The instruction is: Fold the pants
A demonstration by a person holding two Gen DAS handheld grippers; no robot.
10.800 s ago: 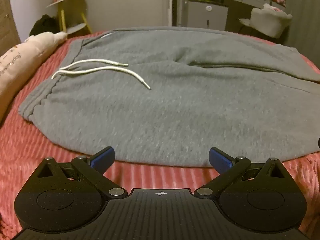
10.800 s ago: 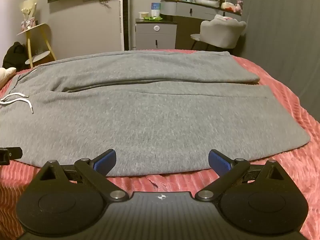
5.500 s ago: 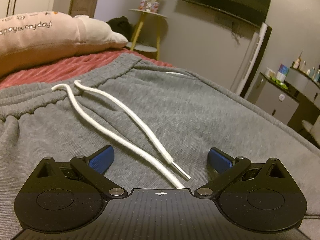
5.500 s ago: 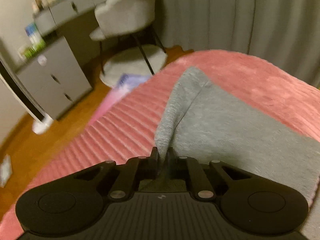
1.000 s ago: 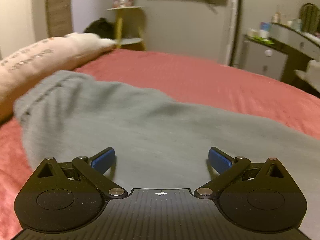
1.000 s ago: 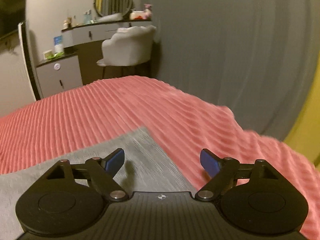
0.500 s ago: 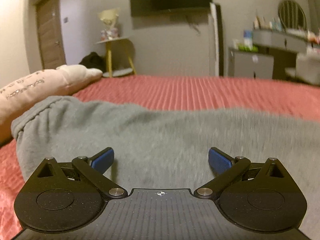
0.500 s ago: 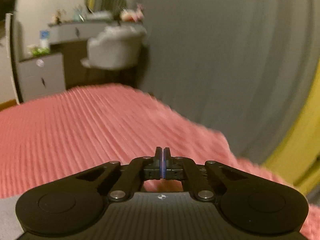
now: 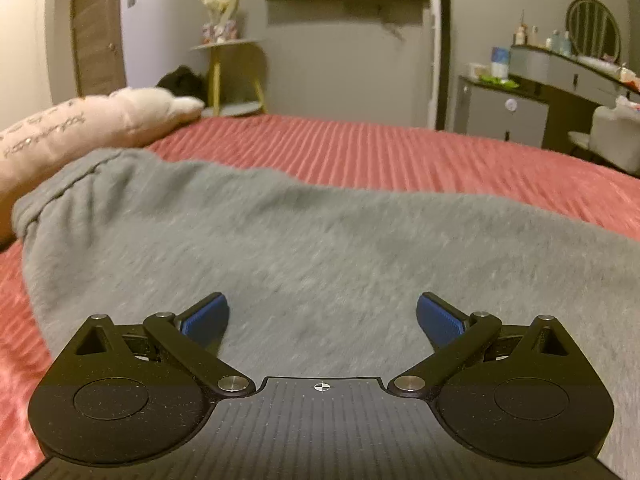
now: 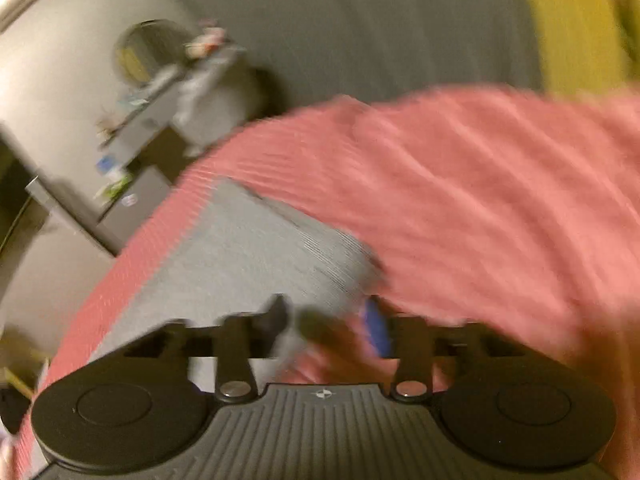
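The grey sweatpants point(image 9: 304, 248) lie folded lengthwise on the red ribbed bedspread point(image 9: 380, 152), waistband end at the left by the pillow. My left gripper point(image 9: 322, 318) is open and empty, low over the grey cloth. In the blurred right wrist view the leg end of the pants point(image 10: 256, 248) lies on the bedspread point(image 10: 500, 200). My right gripper point(image 10: 328, 324) is partly open, straddling the near corner of that leg end. I cannot tell whether the fingers touch the cloth.
A pink pillow point(image 9: 80, 128) lies at the left edge of the bed. Beyond the bed stand a yellow side table point(image 9: 224, 76), a grey cabinet point(image 9: 500, 112) and a dresser with a chair point(image 9: 612, 136). A grey curtain point(image 10: 380, 20) hangs past the bed's right side.
My right gripper was shut half a second ago and is now partly open, swung down and left over the leg end. My left gripper stays open and has barely moved.
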